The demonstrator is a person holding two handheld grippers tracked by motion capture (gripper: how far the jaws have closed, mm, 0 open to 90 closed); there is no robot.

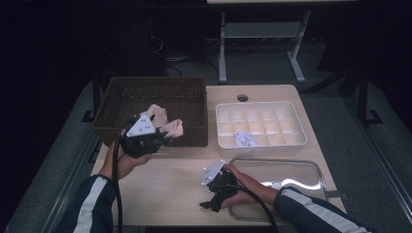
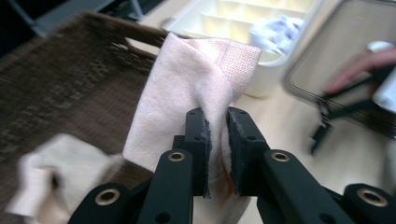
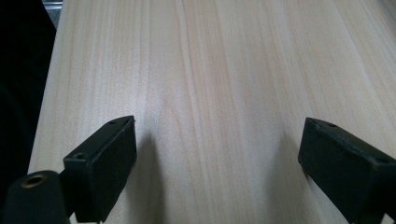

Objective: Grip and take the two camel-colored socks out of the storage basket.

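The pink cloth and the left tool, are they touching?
Touching. The left gripper view shows the left tool with both jaws pressed onto a fold of the pink cloth.

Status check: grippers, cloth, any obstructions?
Left gripper shut on pale pink knitted cloth, above dark wicker basket. Right gripper open over light wooden table. Nothing in the way.

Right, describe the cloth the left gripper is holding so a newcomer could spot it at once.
Start at the dark brown wicker basket on the table's left side. Over its front right corner the left gripper is shut on a pale peach knit cloth that hangs folded between its fingers. A similar cloth lies beside it in the basket; this is the one lifted and pinched.
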